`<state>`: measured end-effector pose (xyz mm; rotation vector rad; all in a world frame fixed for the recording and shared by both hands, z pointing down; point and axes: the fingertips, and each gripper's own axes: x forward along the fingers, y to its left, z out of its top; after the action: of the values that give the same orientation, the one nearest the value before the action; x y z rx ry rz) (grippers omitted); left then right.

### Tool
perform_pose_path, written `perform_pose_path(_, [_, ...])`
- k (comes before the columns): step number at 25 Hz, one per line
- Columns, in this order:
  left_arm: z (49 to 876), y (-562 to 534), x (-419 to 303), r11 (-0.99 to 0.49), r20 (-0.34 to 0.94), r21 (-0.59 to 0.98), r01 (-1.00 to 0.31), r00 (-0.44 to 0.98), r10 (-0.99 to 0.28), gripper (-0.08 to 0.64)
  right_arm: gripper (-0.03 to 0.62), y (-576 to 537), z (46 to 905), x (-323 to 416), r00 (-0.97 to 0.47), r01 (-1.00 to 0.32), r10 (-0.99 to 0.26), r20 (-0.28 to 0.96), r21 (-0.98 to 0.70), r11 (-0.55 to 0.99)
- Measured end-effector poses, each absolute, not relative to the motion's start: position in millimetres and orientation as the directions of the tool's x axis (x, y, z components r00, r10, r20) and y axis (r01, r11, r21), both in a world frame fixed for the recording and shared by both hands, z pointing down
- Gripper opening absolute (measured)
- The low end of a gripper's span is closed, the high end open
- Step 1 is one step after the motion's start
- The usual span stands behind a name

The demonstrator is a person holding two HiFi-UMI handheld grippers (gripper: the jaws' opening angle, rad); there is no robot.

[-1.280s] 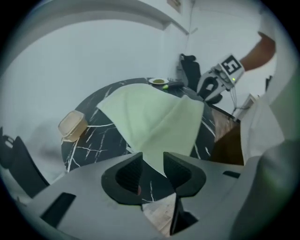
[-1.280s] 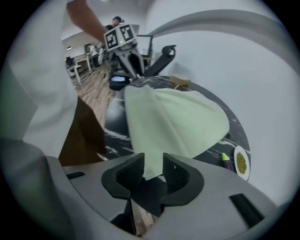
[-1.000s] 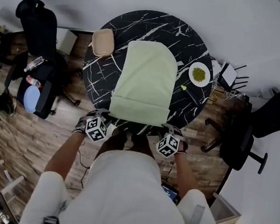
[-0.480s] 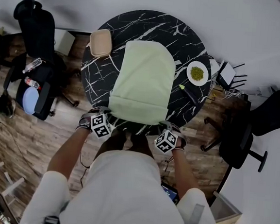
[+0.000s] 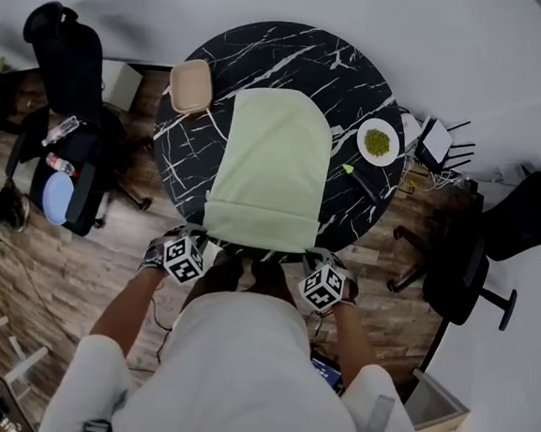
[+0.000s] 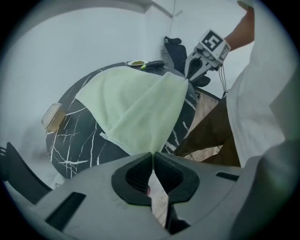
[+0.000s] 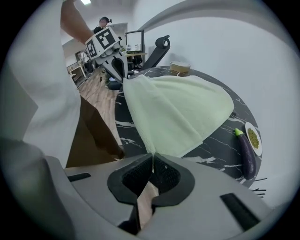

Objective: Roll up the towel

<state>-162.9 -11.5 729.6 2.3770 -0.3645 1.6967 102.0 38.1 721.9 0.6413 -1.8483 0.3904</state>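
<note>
A round black table (image 5: 186, 156) veined in white was seen on a wooden floor (image 5: 40, 265), with dark office chairs set at either side. On it a pale green towel (image 5: 273, 168) was spread flat. Its long axis ran straight away from the person, and its near short edge was brought to the table's near rim.

That edge was held at both ends. The left gripper (image 6: 152, 159) was closed on the left corner and the right gripper (image 7: 152, 164) on the right corner, a thin fold of cloth being pinched between each pair of pads. Both pairs of jaws had just been closing. The edge was stretched between the two grippers and raised slightly, while the rest of the cloth was left lying on the marble.

The whole length of the towel was thus laid ahead of the fingers. The roll was therefore judged to need turning forward, away from the body, with both hands equally near.

The towel was seen to be thin and soft, with a band marked off across the near end, a fold or a hem. Its far end looked rounded.

A tan bowl (image 5: 191, 86) was placed by its far left corner. A plate of green bits (image 5: 378, 142) and an aubergine (image 7: 247, 154) were set to its right, apart from it.
</note>
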Motion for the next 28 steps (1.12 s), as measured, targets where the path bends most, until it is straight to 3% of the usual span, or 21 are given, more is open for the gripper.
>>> perform_pose_path(11, [699.8, 73.6, -173.9, -0.93, 0.938, 0.175, -0.322, 0.343, 0.058, 0.011, 0.005, 109.4, 692.3, 95.4, -0.323, -0.609, -0.133, 0.937, -0.098, 0.787])
perform_pose_path(20, [665.9, -9.0, -163.3, -0.887, 0.917, 0.132, -0.443, 0.394, -0.061, 0.012, 0.006, 25.3, 646.4, 105.1, -0.355, -0.69, -0.3, 0.885, -0.031, 0.723])
perform_pose_path(28, [693.3, -94.9, -150.3, -0.858, 0.939, 0.068, -0.509, 0.323, -0.117, 0.012, 0.005, -54.8, 680.9, 113.0, -0.278, -0.718, -0.319, 0.906, 0.024, 0.695])
